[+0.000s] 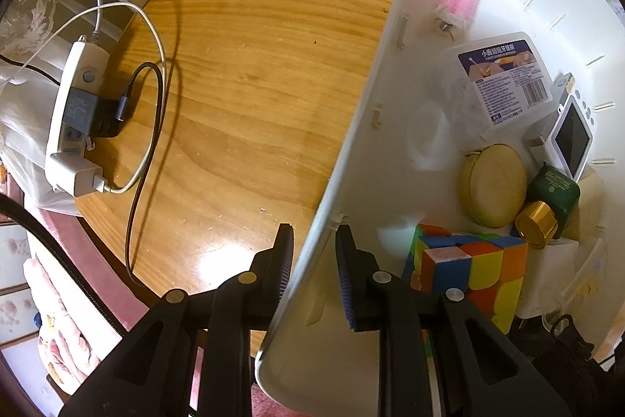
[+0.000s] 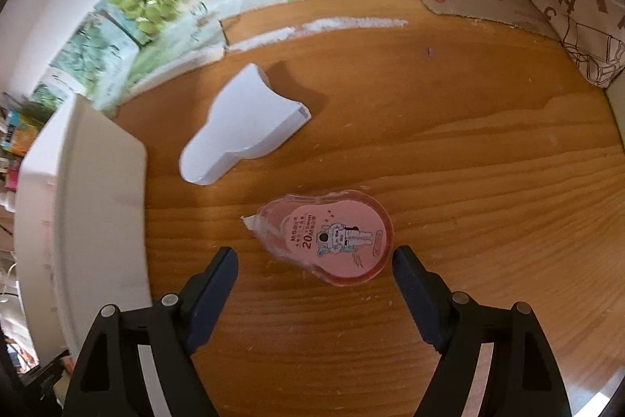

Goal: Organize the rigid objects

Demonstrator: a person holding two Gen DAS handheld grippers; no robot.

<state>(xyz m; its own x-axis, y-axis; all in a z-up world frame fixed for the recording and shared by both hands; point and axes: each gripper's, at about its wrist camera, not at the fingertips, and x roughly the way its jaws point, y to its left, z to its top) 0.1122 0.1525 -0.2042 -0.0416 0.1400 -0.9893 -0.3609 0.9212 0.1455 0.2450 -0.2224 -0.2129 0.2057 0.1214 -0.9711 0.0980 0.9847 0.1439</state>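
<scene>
Almost tidy, two things left

The left gripper (image 1: 312,253) pinches the white bin (image 1: 363,127) wall; toys sit inside. The right gripper (image 2: 314,260) hangs wide apart over the pink tape (image 2: 332,237); a white piece (image 2: 242,131) lies farther away.

On my table (image 2: 468,182) the correction tape (image 2: 332,241) lies right of the bin (image 2: 101,182), a white holder (image 2: 242,131) behind it; inside the bin the puzzle cube (image 1: 468,268) sits before the round tin (image 1: 494,190)
</scene>
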